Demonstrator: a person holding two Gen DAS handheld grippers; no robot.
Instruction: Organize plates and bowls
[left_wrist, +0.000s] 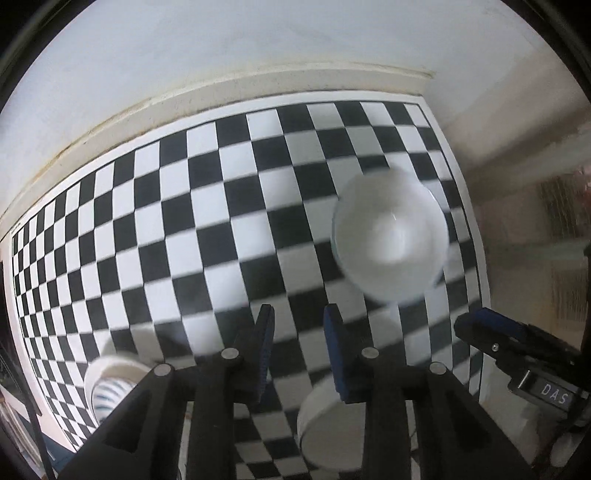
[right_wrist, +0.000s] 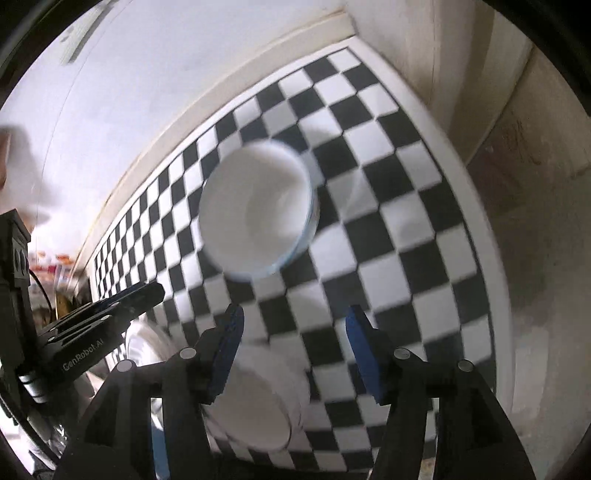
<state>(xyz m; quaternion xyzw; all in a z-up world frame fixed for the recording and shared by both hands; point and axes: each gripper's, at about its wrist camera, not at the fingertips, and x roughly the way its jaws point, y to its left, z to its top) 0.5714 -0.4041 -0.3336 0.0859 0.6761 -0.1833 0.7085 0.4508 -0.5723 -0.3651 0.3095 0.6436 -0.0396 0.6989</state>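
Observation:
A white bowl (left_wrist: 391, 236) stands upright on the checkered mat (left_wrist: 207, 206); it also shows in the right wrist view (right_wrist: 258, 210), on the mat (right_wrist: 406, 229). A second white bowl (left_wrist: 328, 432) lies below my left gripper (left_wrist: 299, 317), which is open and empty. The same near bowl (right_wrist: 255, 406) sits under my right gripper (right_wrist: 293, 317), open and empty above it. A bowl with blue stripes (left_wrist: 110, 387) sits at the mat's lower left. The left gripper (right_wrist: 147, 291) shows at the left of the right wrist view.
The mat lies against a white wall (left_wrist: 258, 44) with a cream ledge (left_wrist: 110, 122). The mat's right edge meets a beige surface (right_wrist: 535, 258). The right gripper (left_wrist: 480, 328) shows at the right of the left wrist view. A glassy dish (right_wrist: 147, 347) lies at the left.

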